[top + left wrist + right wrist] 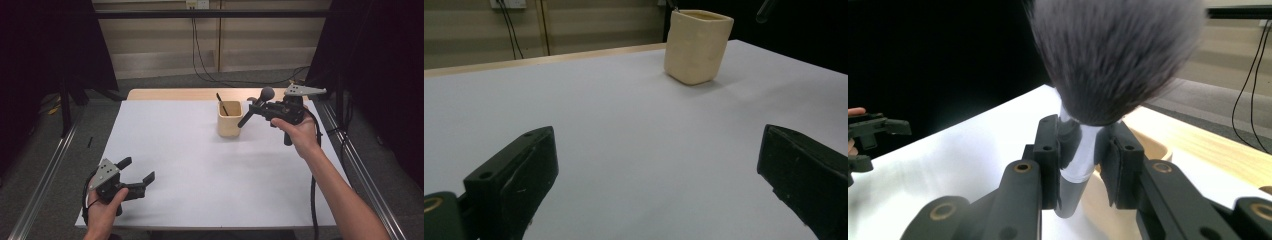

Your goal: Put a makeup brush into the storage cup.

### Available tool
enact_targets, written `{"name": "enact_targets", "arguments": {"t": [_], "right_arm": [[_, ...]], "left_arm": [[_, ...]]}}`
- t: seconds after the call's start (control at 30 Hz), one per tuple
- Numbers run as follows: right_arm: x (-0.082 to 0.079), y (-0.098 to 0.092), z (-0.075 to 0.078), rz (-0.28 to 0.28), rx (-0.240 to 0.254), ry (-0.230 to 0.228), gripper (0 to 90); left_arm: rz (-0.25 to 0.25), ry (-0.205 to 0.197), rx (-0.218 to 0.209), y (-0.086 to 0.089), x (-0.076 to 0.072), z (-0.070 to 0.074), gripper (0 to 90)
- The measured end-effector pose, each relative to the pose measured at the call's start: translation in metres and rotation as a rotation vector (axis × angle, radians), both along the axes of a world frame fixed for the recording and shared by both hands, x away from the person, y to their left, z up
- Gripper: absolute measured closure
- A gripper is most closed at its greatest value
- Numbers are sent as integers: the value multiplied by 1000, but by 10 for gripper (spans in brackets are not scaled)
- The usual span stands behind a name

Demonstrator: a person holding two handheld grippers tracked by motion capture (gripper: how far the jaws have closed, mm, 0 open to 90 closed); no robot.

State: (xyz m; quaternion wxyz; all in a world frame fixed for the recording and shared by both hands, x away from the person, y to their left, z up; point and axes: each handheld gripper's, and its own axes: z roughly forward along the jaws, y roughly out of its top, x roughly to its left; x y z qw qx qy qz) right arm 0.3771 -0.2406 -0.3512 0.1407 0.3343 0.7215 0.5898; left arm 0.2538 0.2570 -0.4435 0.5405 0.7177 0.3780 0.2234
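Note:
A makeup brush [257,106] with a fluffy grey head [1113,55] and a silver ferrule is clamped in my right gripper [260,109], which hangs just right of and above a cream square cup [229,119]. The brush's dark handle tilts down toward the cup's right rim. In the right gripper view both pads press on the ferrule [1079,152]. A thin dark stick [221,104] leans inside the cup. My left gripper [136,170] rests at the table's near left corner, jaws wide apart, nothing between them. The cup [696,46] stands far ahead in the left gripper view.
The white table top [200,165] has a wooden strip [165,94] along its far edge. Metal rails [45,180] run along both sides of the table. Black cables [205,65] hang on the back wall and trail over the floor.

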Motion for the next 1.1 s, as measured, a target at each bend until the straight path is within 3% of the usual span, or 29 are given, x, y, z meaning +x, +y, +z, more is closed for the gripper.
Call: {"name": "enact_targets", "arguments": {"t": [0.17,0.57,1.1], "right_arm": [[8,-3,10,-19,6,-18,717],[27,-5,31,-68,-4,-44,716],[50,18,23,-65,-81,-21,717]], "left_arm": [[5,14,-6,1,0,0,26],[1,7,23,1,1,0,25],[1,10,24,0,4,0,25]]}}
